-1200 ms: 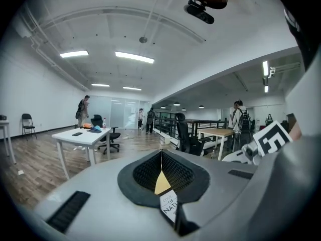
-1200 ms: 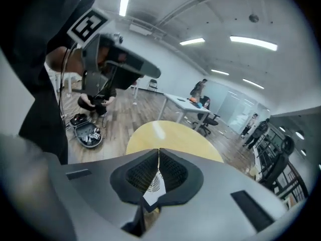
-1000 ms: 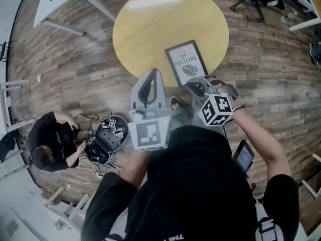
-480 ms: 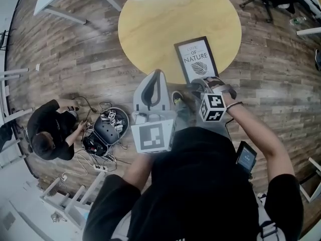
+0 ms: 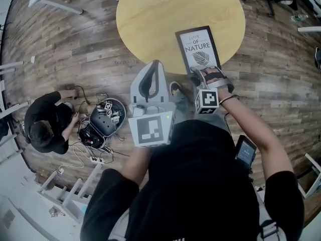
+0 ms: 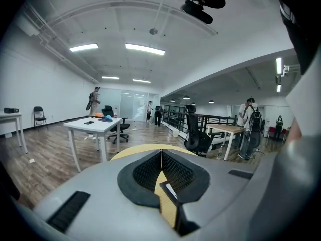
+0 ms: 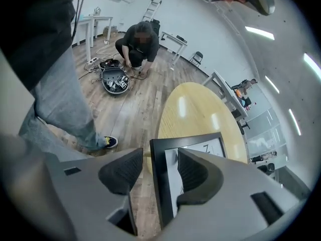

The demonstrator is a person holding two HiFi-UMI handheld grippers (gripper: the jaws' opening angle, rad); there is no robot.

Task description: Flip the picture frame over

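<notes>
Looking down in the head view, the picture frame lies face up near the close edge of the round yellow counter. Its white print reads "OF NATURE" in large letters above a leaf drawing; a smaller line on top is too fine to read. The right gripper is at the frame's near end, its cube with square markers just behind. The left gripper hangs beside it to the left, off the frame, with its tip at the counter's edge. On the wood floor to the left, a person crouches by an open case holding a tangle of cables and small parts, with more cable spilled around it.

The left gripper view shows the left gripper with its fingers pressed together at the tips and nothing held. Through the gap beneath them a strip of the counter and one dark corner of the frame can be seen. Further off stand a white table and office chairs.

The right gripper view shows the right gripper with its fingers wide and opening. The frame's black rim stands between them, clear of the left finger, while the right finger sits over the print. The counter stretches beyond, and the crouching person and the case are on the floor behind.
</notes>
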